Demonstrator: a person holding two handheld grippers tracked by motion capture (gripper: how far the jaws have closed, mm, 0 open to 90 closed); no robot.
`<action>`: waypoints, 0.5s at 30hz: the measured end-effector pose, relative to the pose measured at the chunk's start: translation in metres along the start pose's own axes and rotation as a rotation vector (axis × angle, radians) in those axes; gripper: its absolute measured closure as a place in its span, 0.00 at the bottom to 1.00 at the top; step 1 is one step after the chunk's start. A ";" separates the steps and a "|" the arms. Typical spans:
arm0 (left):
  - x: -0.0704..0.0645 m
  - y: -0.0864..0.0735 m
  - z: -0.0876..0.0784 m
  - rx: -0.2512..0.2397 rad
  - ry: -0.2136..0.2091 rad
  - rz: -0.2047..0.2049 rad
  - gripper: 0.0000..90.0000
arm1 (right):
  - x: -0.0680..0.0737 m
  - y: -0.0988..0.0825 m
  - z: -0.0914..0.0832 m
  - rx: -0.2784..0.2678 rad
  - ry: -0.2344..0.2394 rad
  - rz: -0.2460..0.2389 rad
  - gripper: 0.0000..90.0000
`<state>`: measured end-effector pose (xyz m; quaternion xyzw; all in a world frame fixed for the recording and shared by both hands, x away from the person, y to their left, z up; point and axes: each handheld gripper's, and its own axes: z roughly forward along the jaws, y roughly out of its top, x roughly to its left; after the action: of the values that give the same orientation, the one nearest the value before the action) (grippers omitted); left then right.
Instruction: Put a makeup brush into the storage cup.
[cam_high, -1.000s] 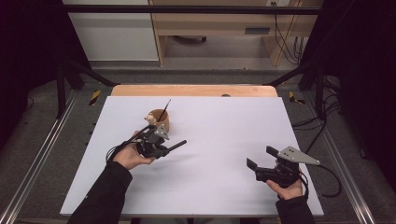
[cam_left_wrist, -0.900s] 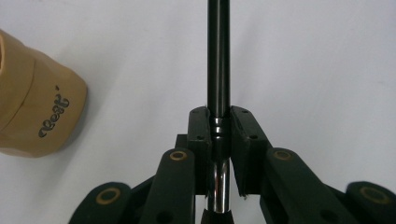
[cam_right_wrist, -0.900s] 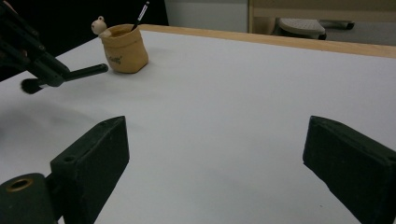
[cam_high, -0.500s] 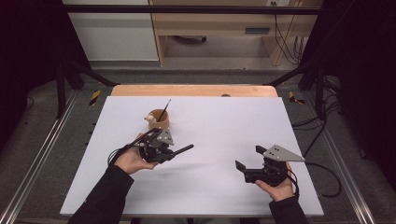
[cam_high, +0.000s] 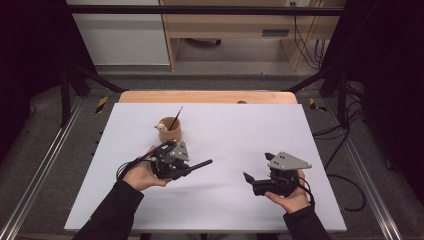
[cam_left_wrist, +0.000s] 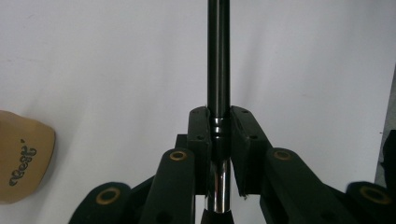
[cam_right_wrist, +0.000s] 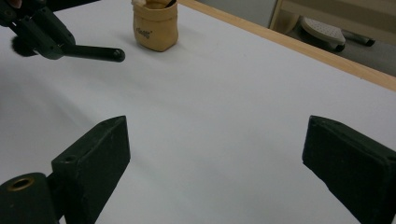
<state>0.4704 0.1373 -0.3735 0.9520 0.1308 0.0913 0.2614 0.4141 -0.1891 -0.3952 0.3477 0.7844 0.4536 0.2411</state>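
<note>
Counting first: two grippers, one cup, two brushes. The left gripper (cam_high: 187, 167) sits low over the white surface (cam_high: 300, 145), its jaws clenched on a black brush (cam_high: 199, 164) whose handle pokes out to the right, level above the sheet. The right gripper (cam_high: 255, 182) hovers well apart on the other side, jaws released and wide, nothing between them. Behind the left gripper, near it, stands the tan cup (cam_high: 171, 132), upright, with the second brush (cam_high: 175, 118) leaning out of it and a small pale figure at its rim.

The left gripper view gets right in close: the pads (cam_left_wrist: 200, 140) pinch the brush (cam_left_wrist: 218, 65) at a ringed collar, shiny metal below, dark shaft running straight up. At the left edge the cup (cam_left_wrist: 21, 161) appears with dark lettering on it, something the high view can't resolve. The right gripper view looks across from the far side: its own jaws stand far apart, and beyond them the brush's (cam_right_wrist: 93, 52) rounded end sticks out free, the cup (cam_right_wrist: 155, 29) just behind.

Around: a wooden strip (cam_high: 207, 96) along the far edge, black frame rails, cables on the floor at right. Nothing lies between the two grippers.
</note>
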 end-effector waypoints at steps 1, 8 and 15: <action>0.000 0.000 0.000 0.001 0.000 0.008 0.87 | 0.002 0.003 0.000 0.007 0.001 -0.016 0.09; -0.003 0.004 -0.001 -0.012 -0.013 0.020 0.87 | 0.010 0.016 0.001 0.035 0.013 -0.088 0.09; -0.006 0.007 -0.001 -0.012 -0.024 0.032 0.87 | 0.020 0.027 0.005 0.070 0.011 -0.165 0.09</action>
<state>0.4655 0.1299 -0.3693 0.9534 0.1117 0.0848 0.2671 0.4136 -0.1614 -0.3750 0.2876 0.8271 0.4062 0.2609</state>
